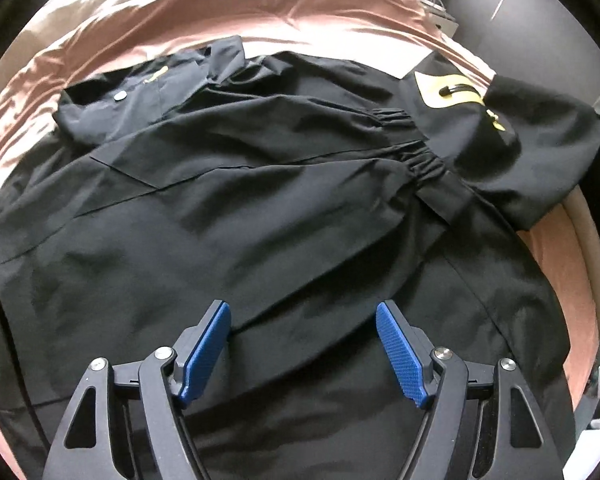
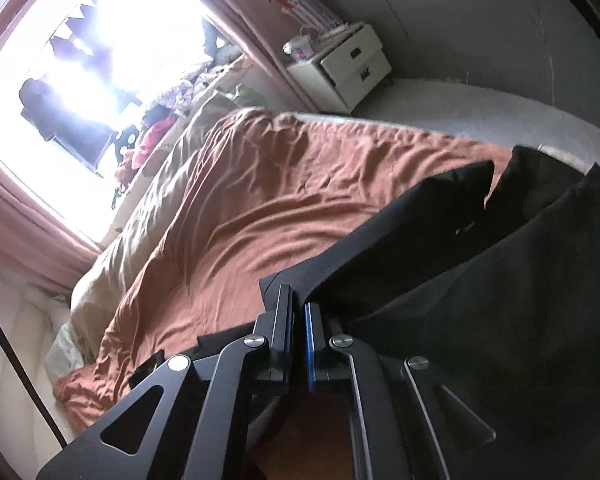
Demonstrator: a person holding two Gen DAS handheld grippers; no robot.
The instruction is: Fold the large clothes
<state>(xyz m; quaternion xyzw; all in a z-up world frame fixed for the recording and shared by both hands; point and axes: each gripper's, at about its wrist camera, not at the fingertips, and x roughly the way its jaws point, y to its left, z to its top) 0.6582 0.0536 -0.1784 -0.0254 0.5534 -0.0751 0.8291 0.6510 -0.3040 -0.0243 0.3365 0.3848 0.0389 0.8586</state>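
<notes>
A large black jacket (image 1: 260,200) lies spread on a bed with a rust-pink sheet (image 1: 220,12). It has elastic cuffs (image 1: 424,160) and a yellow patch with a zip (image 1: 452,90) at the right. My left gripper (image 1: 303,308) hovers open just over the jacket's near part, its blue pads (image 1: 206,352) wide apart with nothing between them. In the right wrist view my right gripper (image 2: 298,300) is shut on an edge of the black jacket (image 2: 480,280), which rises in folds to the right of the fingers over the sheet (image 2: 260,200).
A white bedside cabinet (image 2: 340,68) with drawers stands by the grey wall beyond the bed. A bright window (image 2: 100,40) with pink curtains is at the left, with a heap of soft things (image 2: 160,120) below it. A beige duvet (image 2: 140,208) lies along the bed's far side.
</notes>
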